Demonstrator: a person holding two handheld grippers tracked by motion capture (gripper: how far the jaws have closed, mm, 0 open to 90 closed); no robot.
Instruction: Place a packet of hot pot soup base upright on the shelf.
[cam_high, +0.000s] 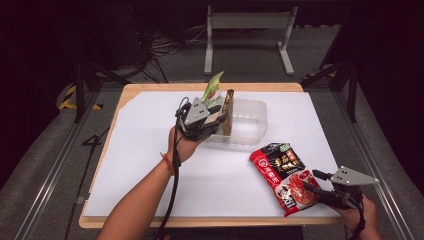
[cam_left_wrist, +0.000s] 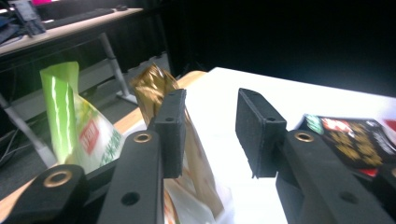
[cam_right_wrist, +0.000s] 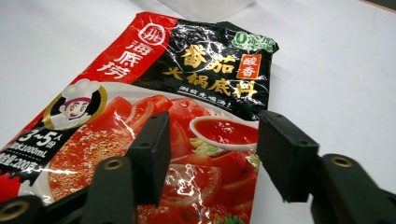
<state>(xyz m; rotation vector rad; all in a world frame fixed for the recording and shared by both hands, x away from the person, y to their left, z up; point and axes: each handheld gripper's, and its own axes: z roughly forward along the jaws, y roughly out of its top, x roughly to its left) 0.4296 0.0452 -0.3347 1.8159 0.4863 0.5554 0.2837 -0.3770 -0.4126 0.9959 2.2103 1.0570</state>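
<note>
Red pouch (cam_high: 288, 176) at table's (cam_high: 150, 150) near edge — right gripper (cam_high: 311, 189) astride.

White-topped table (cam_high: 150, 165) with a clear plastic bin (cam_high: 248, 122) and a red-and-black sauce pouch (cam_high: 287, 175) flat on it.

red-black tomato pouch (cam_high: 287, 176) | flat on my table's near right | brown packet (cam_high: 229, 111) | upright in clear tub (cam_high: 250, 122)
</note>
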